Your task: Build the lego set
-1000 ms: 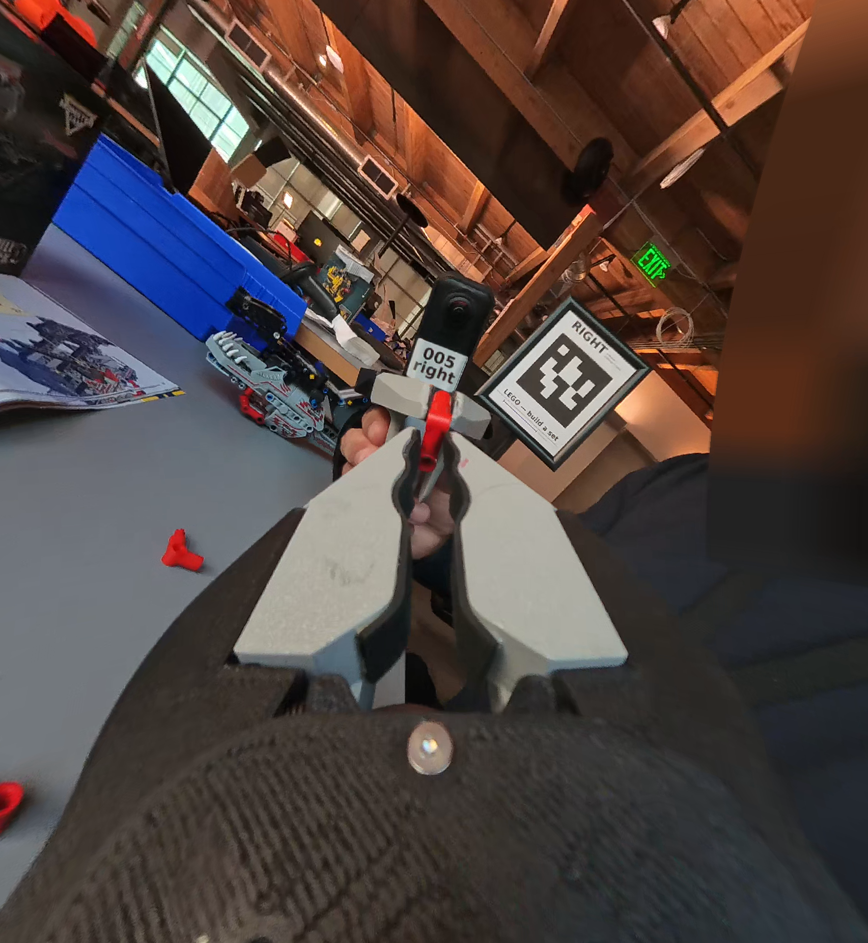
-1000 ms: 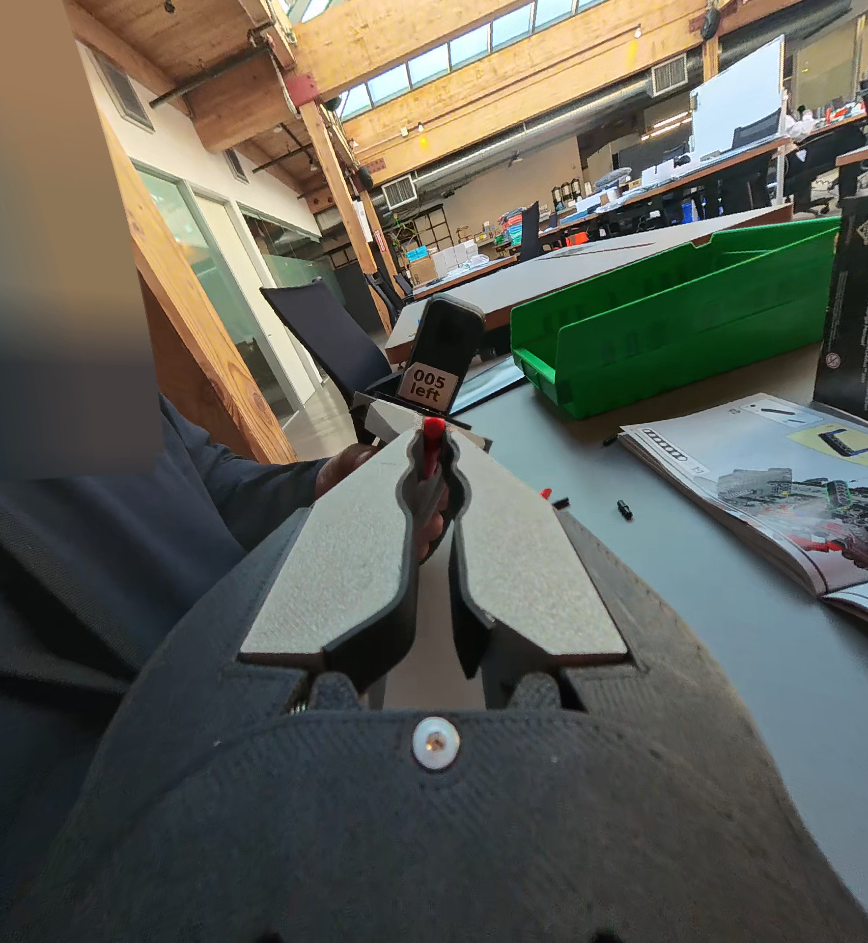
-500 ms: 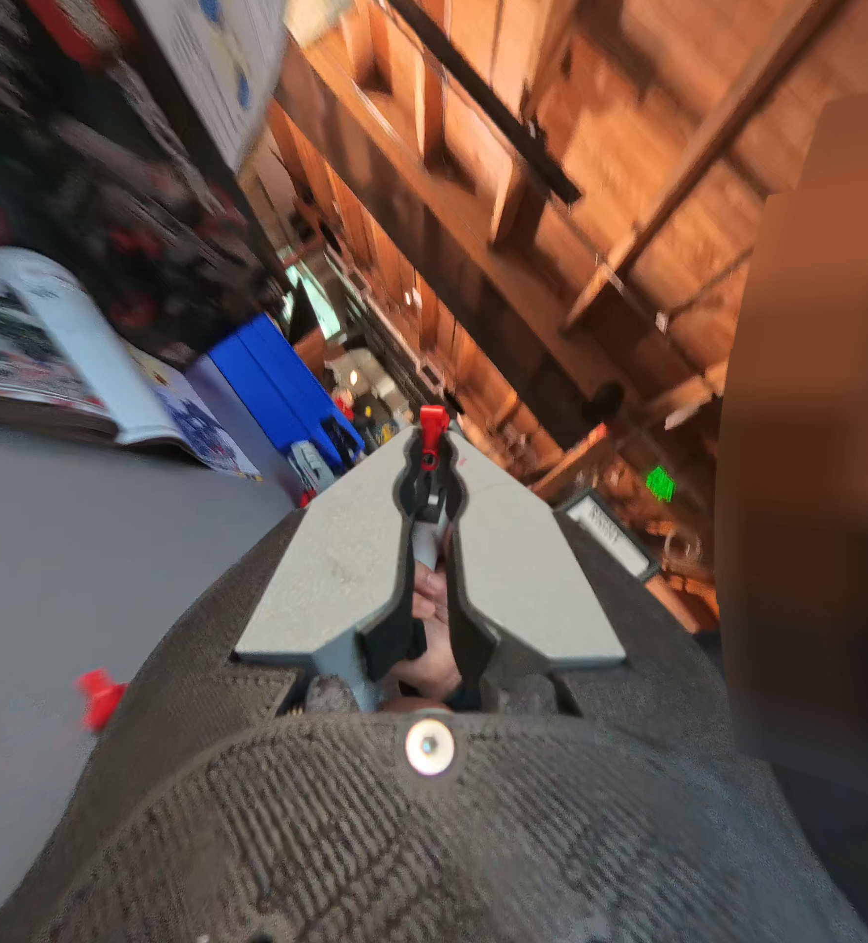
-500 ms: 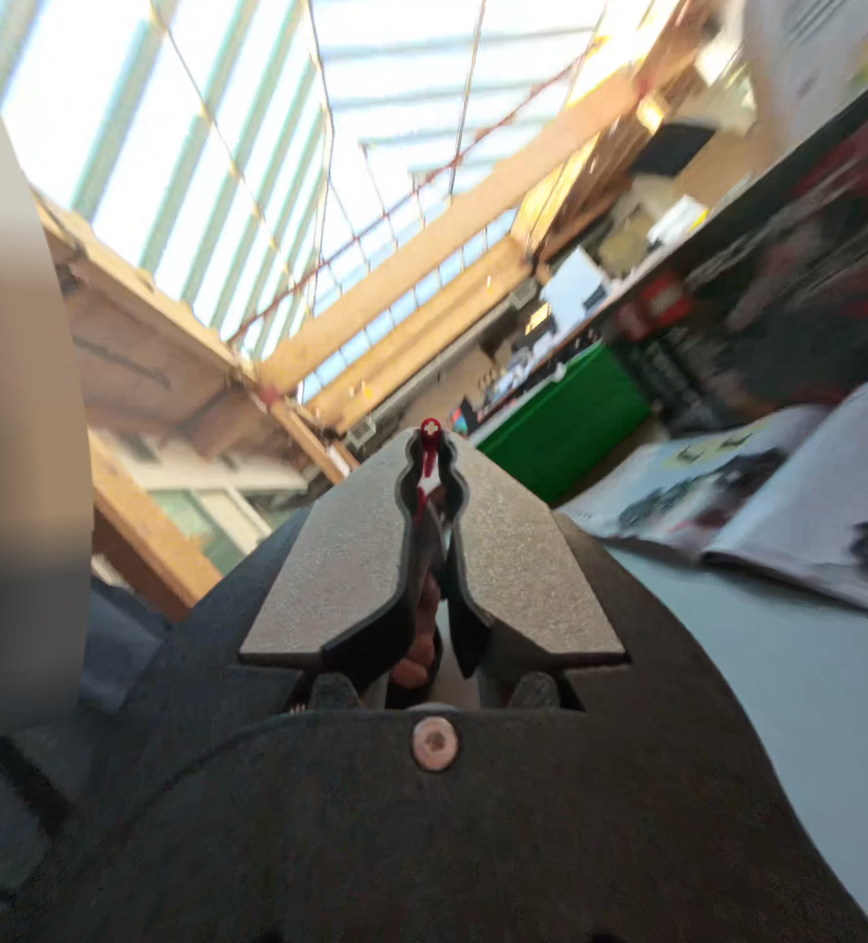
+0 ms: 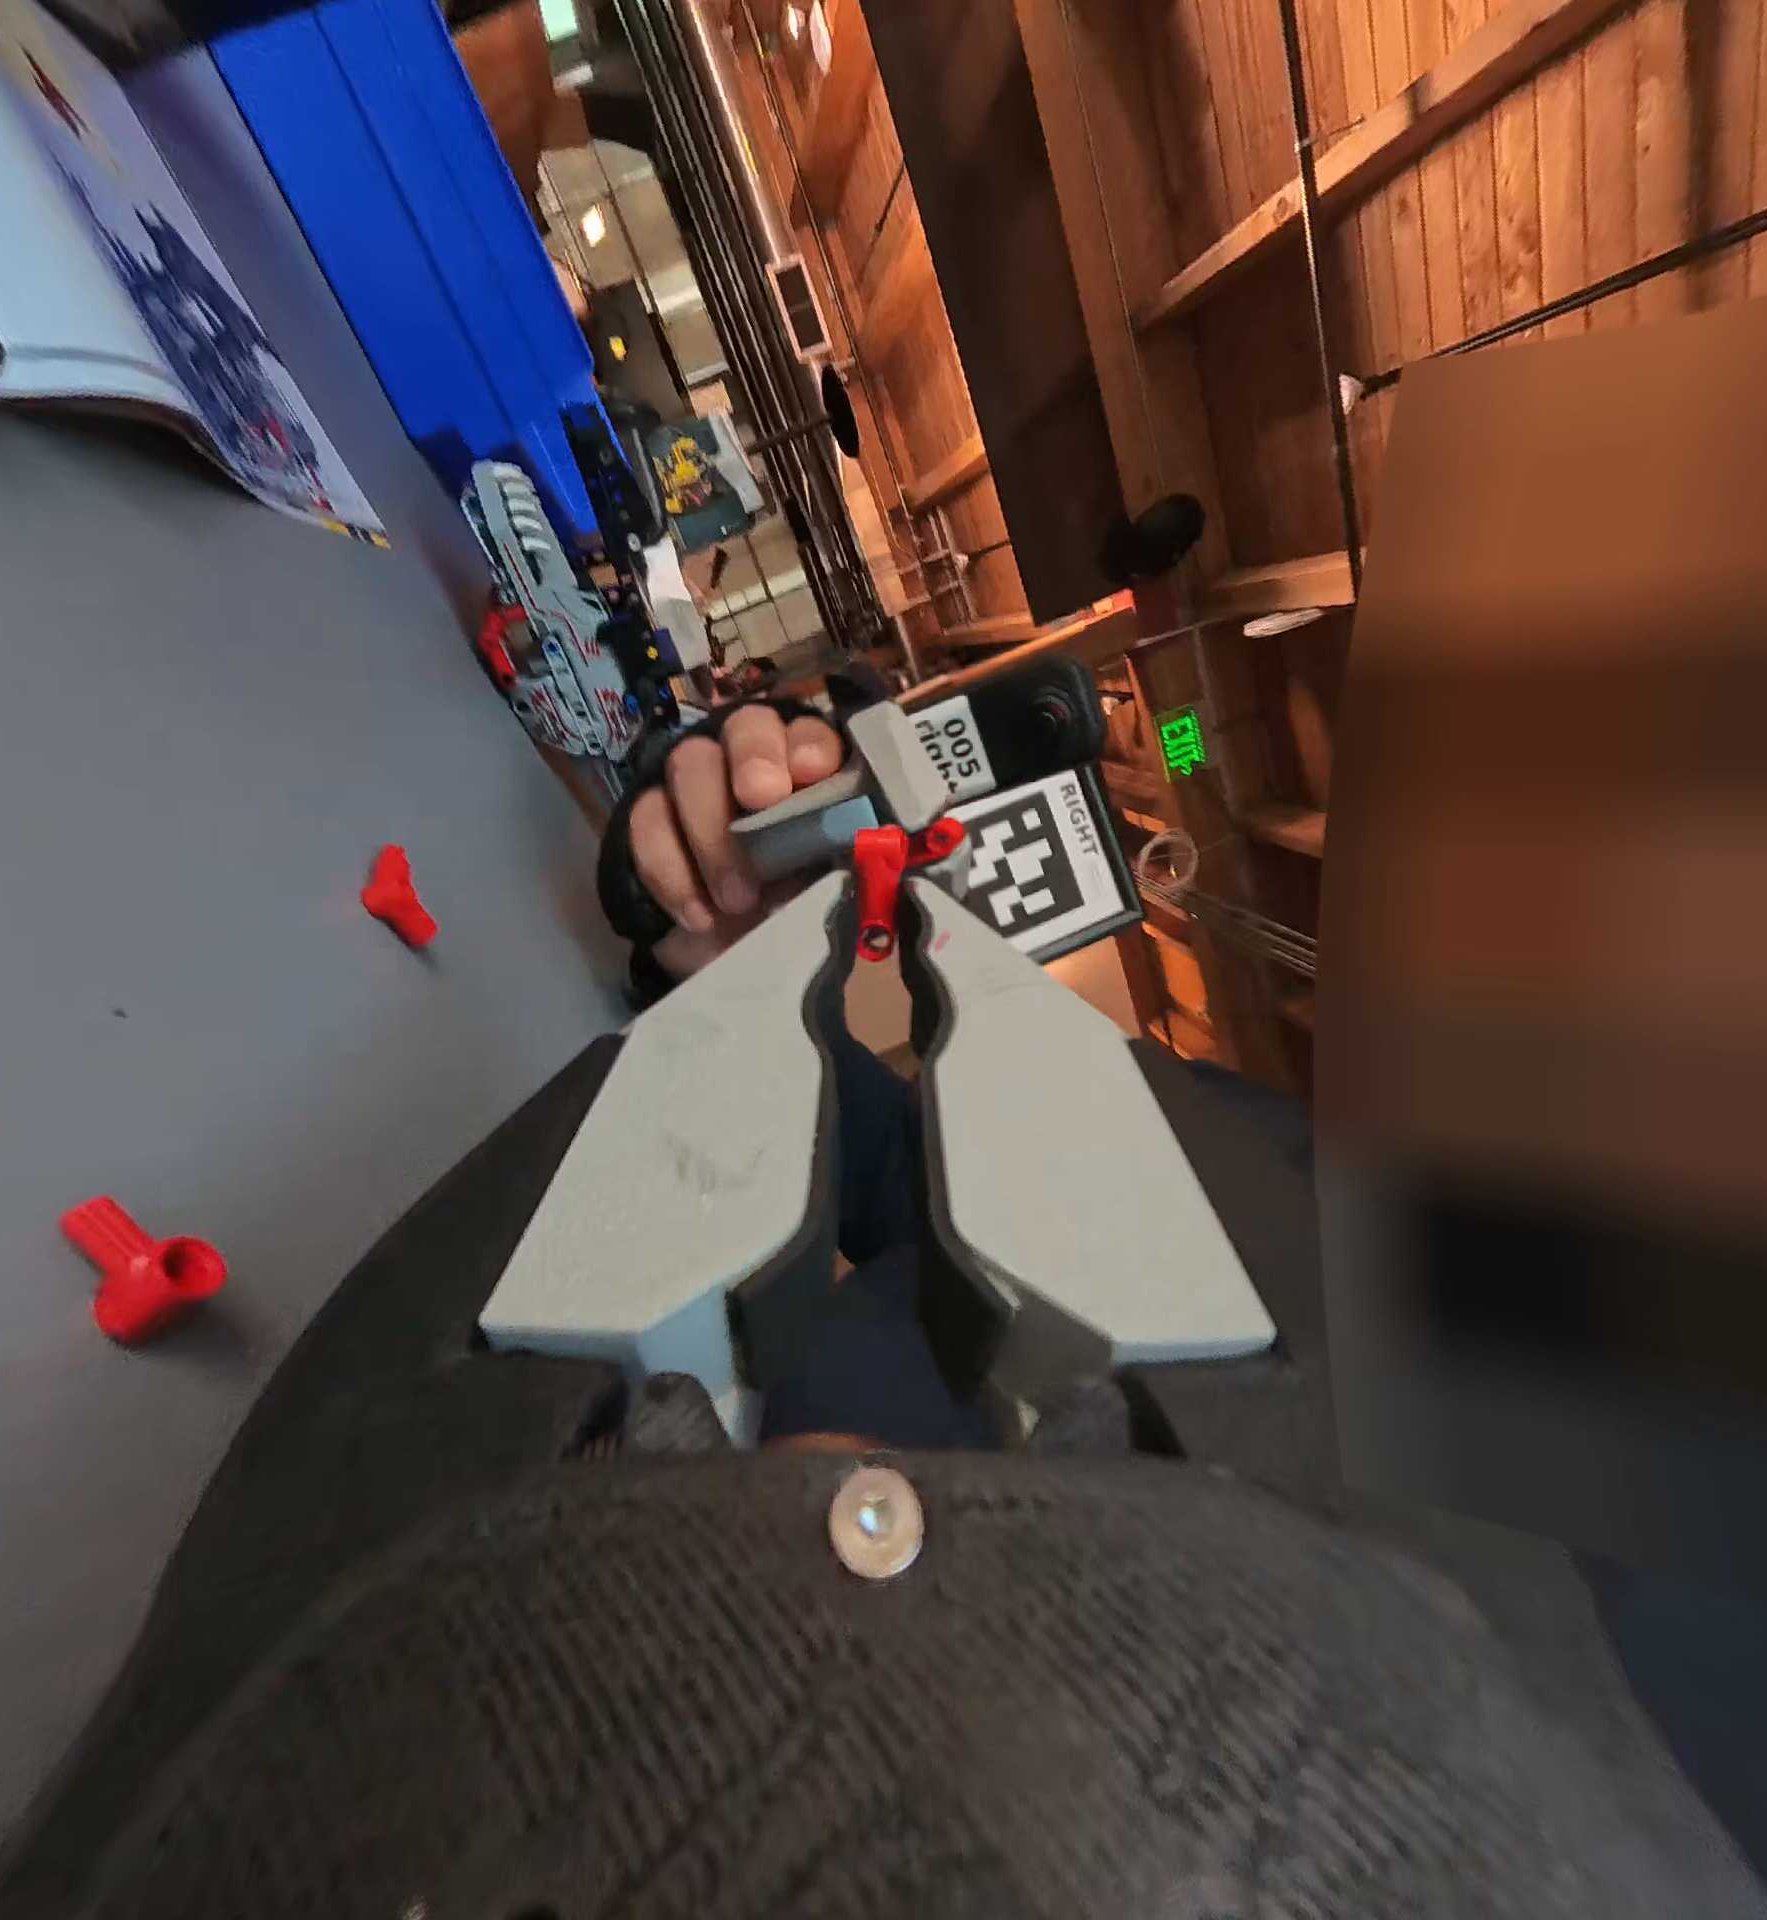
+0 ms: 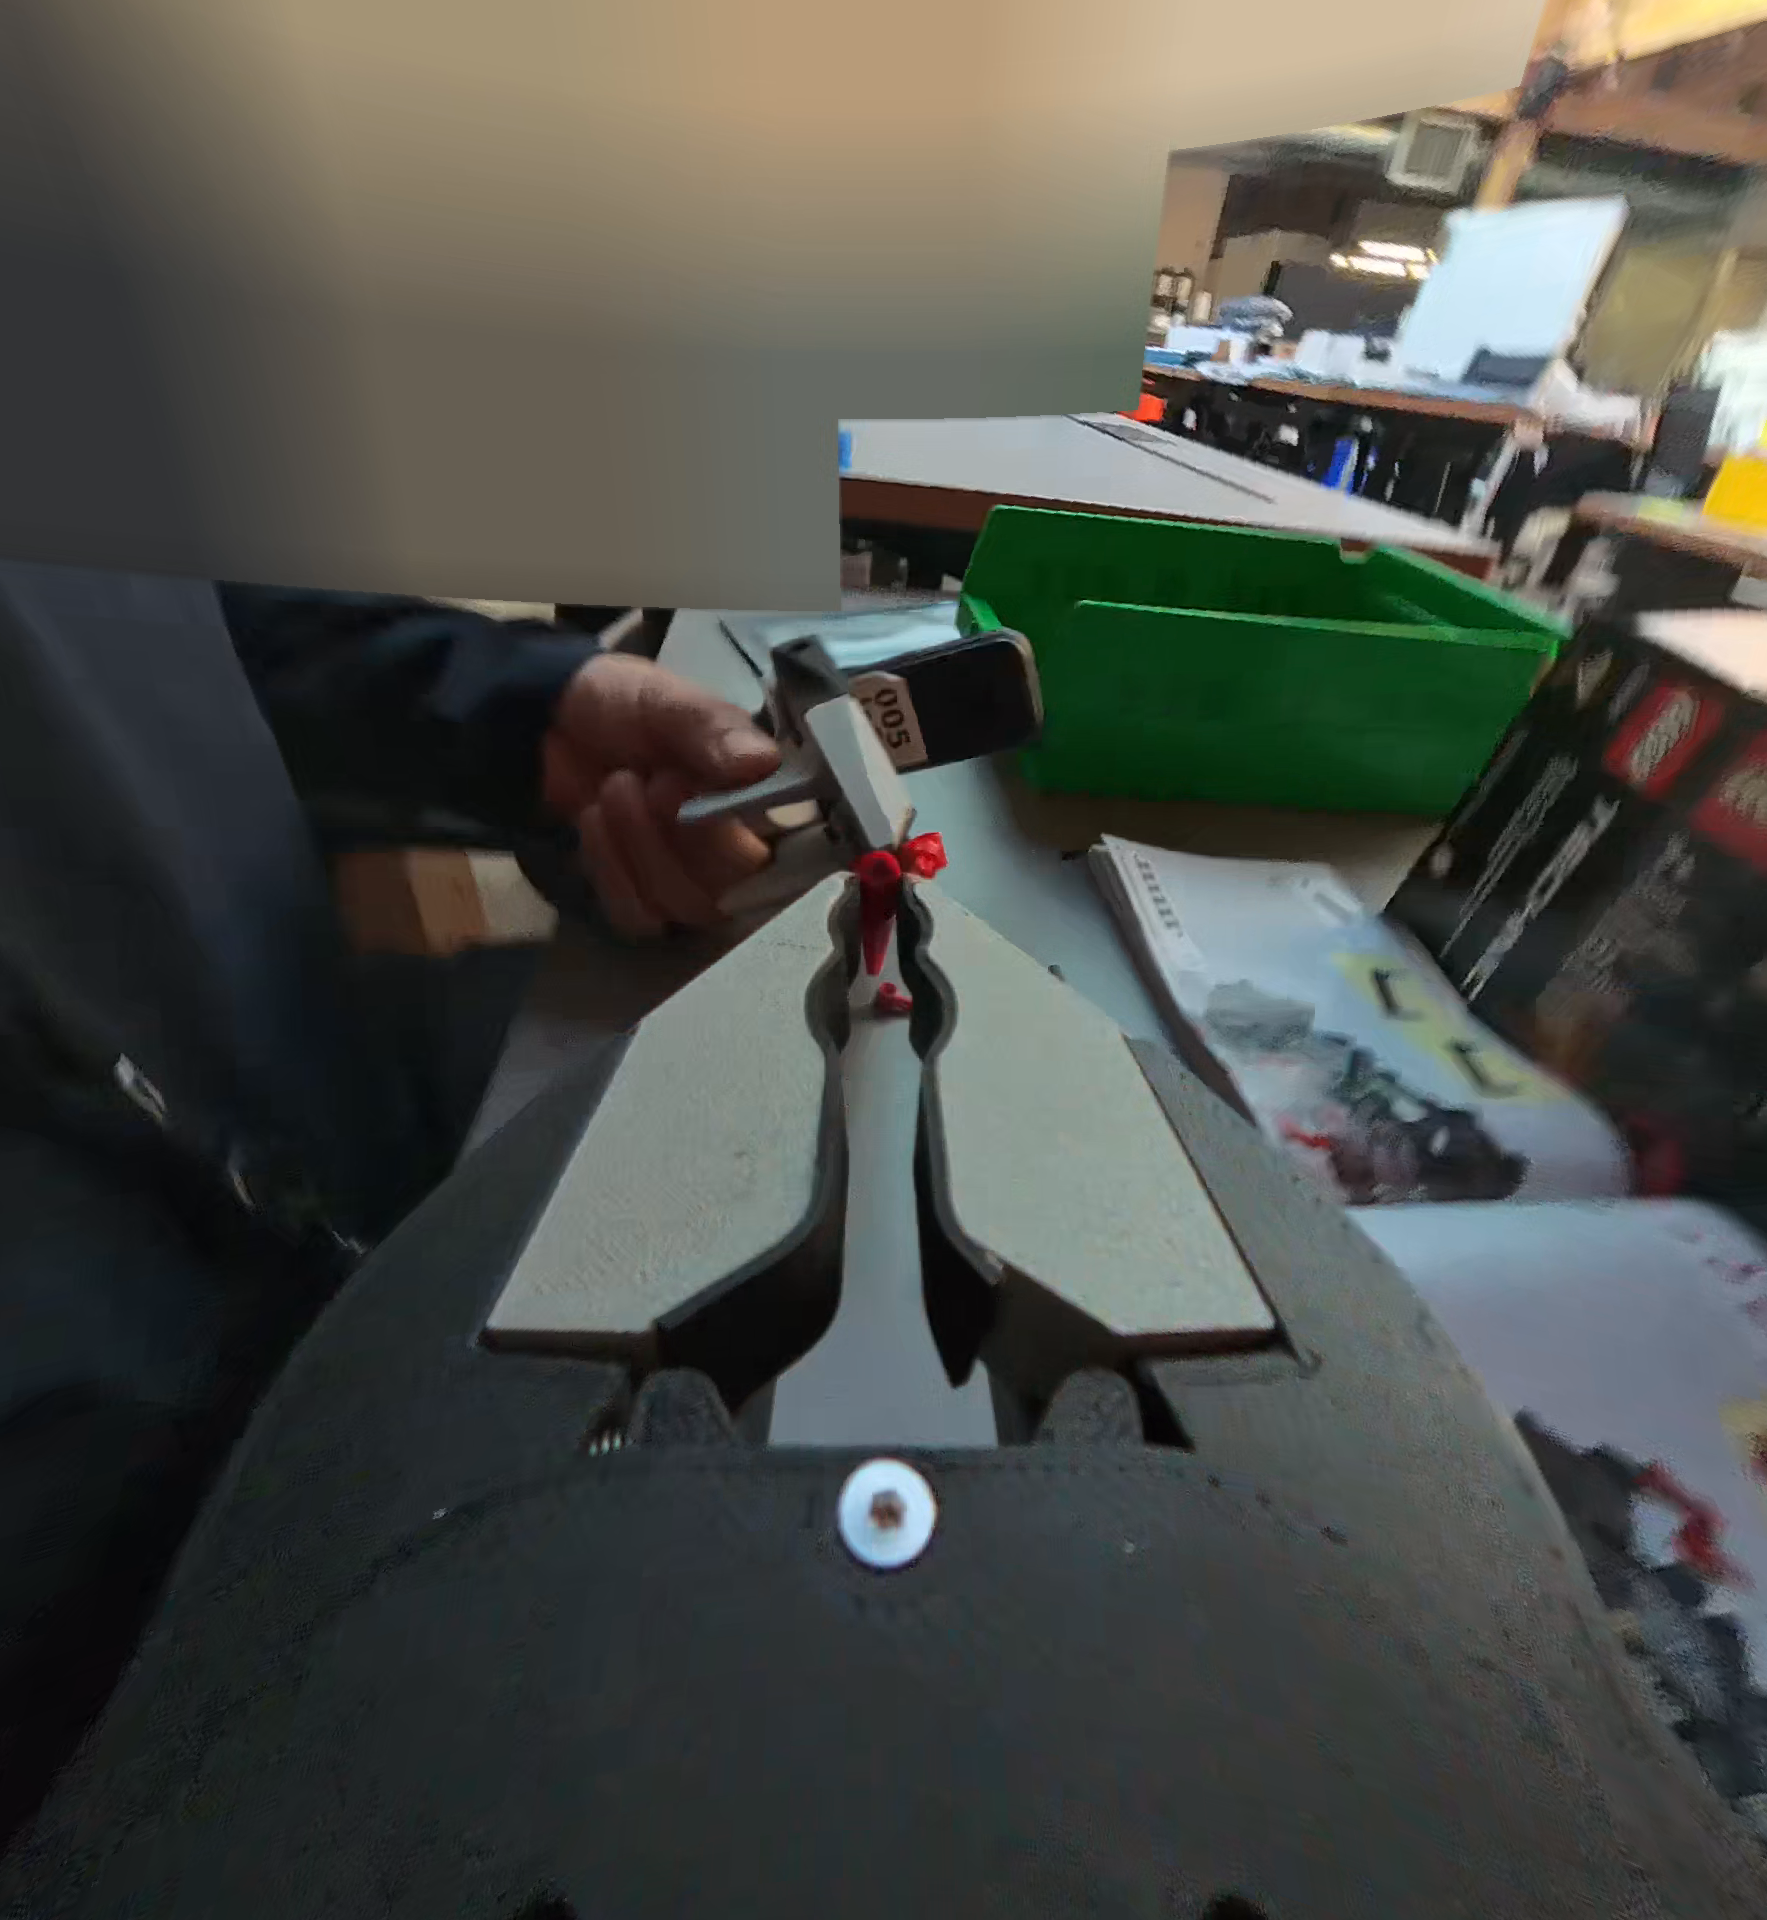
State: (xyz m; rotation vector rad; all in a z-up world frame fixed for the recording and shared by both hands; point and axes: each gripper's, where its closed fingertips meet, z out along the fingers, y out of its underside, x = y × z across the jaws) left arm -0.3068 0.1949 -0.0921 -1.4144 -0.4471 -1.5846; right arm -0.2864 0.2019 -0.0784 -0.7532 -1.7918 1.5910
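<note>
Left wrist view only: blue bin [image 5: 411, 239], part-built grey model [image 5: 557, 634], two loose red connectors [image 5: 399, 896] [image 5: 139, 1265] on the grey table [image 5: 162, 831]. Right wrist view only: green bin [image 6: 1263, 675], open manual [image 6: 1305, 997], black box [image 6: 1668, 852]. Left gripper [image 5: 877, 896] pinched narrow on a small red lego piece [image 5: 877, 883] at its fingertips. Right gripper [image 6: 879, 896] likewise clamps a red piece [image 6: 877, 904]. Tips meet above the table edge, the red pieces touching, crossed at an angle.
</note>
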